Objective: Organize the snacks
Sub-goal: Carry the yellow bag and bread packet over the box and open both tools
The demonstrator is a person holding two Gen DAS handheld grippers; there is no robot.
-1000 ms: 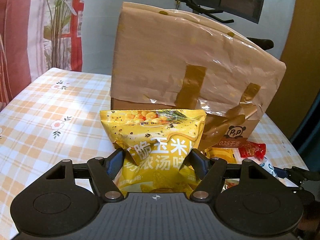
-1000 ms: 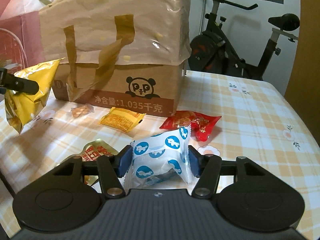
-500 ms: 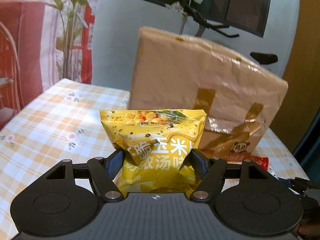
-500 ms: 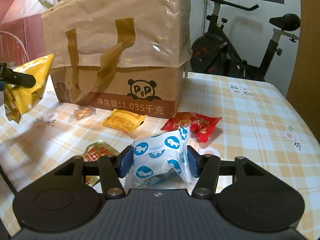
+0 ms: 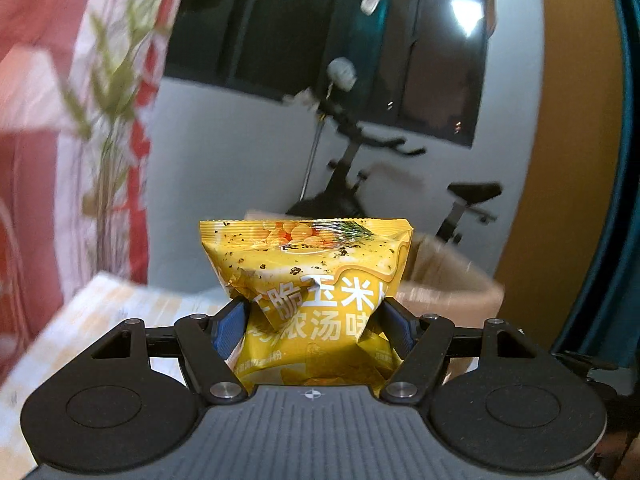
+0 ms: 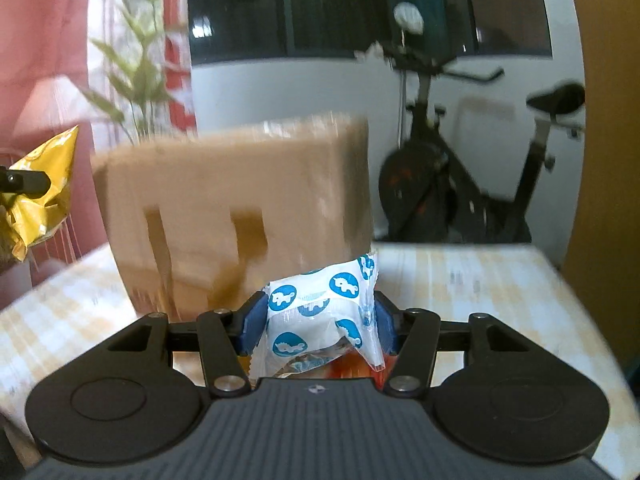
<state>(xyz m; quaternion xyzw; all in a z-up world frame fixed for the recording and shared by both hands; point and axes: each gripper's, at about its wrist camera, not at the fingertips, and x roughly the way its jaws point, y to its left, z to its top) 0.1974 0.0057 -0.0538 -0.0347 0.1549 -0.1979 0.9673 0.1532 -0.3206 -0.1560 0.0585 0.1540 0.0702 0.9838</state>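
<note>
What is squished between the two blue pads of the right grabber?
A white snack packet with blue animal dots, pinched in the right gripper; the right wrist view shows it.

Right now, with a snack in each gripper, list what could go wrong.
1. The yellow corn snack bag is pinched low and crumpled in the left gripper; it may slip out.
2. The blue-and-white packet in the right gripper sits close to the brown box and could snag on it.
</note>
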